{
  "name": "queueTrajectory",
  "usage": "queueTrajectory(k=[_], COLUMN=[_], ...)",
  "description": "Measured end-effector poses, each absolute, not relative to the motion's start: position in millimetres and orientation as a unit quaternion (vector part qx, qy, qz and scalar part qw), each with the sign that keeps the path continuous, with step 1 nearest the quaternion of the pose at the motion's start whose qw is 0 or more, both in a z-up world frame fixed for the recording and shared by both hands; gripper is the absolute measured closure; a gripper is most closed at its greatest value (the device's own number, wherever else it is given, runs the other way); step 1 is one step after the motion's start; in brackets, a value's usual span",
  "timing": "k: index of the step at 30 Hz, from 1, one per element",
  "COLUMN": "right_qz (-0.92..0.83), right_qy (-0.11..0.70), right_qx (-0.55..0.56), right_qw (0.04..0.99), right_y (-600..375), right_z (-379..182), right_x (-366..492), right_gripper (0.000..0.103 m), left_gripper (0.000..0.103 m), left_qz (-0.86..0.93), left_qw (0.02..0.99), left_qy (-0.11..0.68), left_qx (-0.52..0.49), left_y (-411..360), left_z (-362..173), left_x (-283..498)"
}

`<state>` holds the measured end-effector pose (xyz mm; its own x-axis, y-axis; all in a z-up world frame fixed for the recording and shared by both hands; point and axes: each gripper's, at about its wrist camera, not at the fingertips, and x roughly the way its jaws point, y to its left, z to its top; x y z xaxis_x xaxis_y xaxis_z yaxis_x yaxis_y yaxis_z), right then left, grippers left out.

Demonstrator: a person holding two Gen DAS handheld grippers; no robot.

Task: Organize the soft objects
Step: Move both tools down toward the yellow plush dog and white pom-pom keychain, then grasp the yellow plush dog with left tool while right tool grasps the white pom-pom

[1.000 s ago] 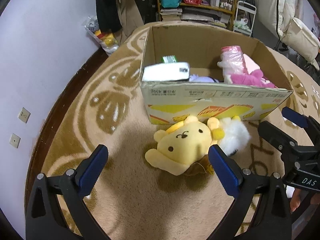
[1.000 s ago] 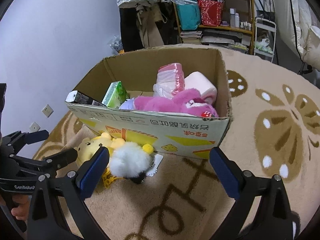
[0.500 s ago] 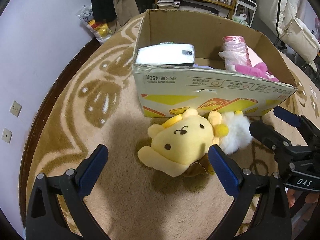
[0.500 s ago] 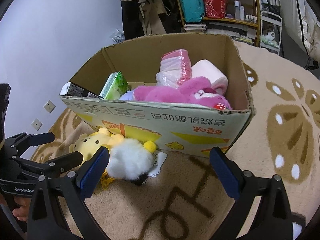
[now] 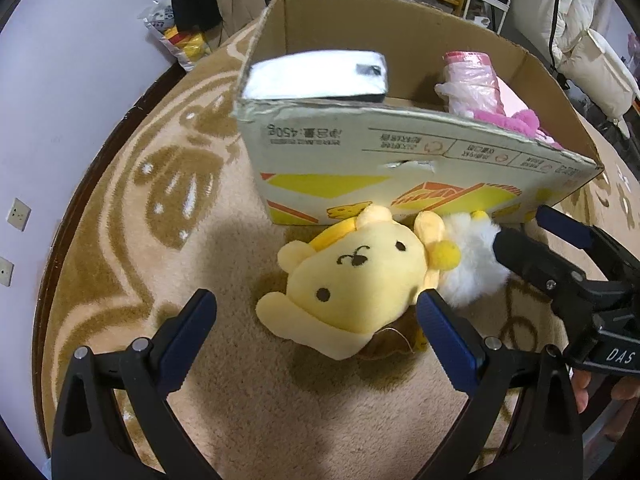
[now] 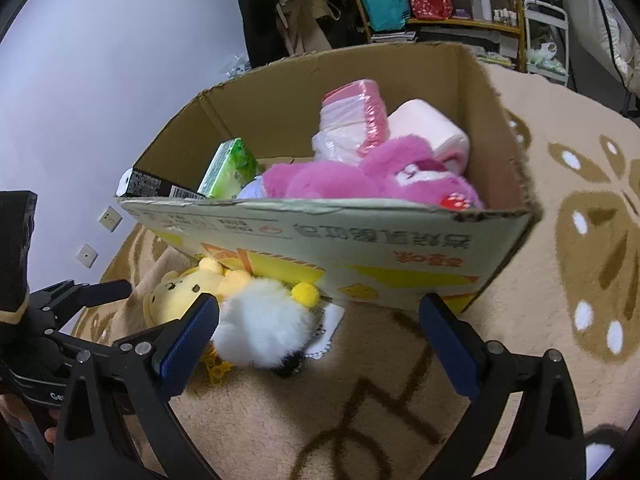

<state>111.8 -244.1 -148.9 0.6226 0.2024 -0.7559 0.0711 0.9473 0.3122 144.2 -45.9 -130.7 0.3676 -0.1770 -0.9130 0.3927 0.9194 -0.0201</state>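
Observation:
A yellow plush dog lies on the carpet against the front of a cardboard box, with a white fluffy plush beside it. My left gripper is open, just in front of the yellow plush. My right gripper is open, low in front of the box; the white plush lies at its left finger. The yellow plush shows behind it. The box holds a pink plush, pink packs and a green pack.
A beige patterned carpet covers the floor. A white wall stands at the left. Shelves and hanging clothes stand behind the box. The right gripper's body shows at the right of the left wrist view.
Both grippers have moved closer to the box and the plush toys, which now look larger. Both stay open and nothing was taken hold of.

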Motion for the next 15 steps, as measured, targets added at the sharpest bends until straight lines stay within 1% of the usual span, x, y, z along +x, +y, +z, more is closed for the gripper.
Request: queueTrajectory(k=[3, 6, 8, 15], right_qz=[0.051, 0.069, 0.072, 0.088], right_qy=[0.439, 0.449, 0.457, 0.484], right_qx=[0.162, 0.181, 0.178, 0.197], right_qw=[0.882, 0.872, 0.868, 0.848], right_y=[-240.0, -239.2, -237.9, -235.2], right_z=[-152.6, -158.5, -161.7, -175.5], right_x=[115.4, 121.1, 125.1, 138.9], right_gripper=[0.004, 0.014, 0.023, 0.045], left_gripper=[0.004, 0.004, 0.004, 0.004], left_qz=[-0.178, -0.180, -0.185, -0.198], left_qw=[0.818, 0.814, 0.811, 0.798], left_qy=[0.537, 0.542, 0.543, 0.553], left_qx=[0.105, 0.110, 0.115, 0.133], left_y=[-48.6, -51.6, -55.0, -68.3], left_z=[-133.8, -139.3, -142.7, -157.1], left_x=[145.5, 148.2, 150.2, 155.7])
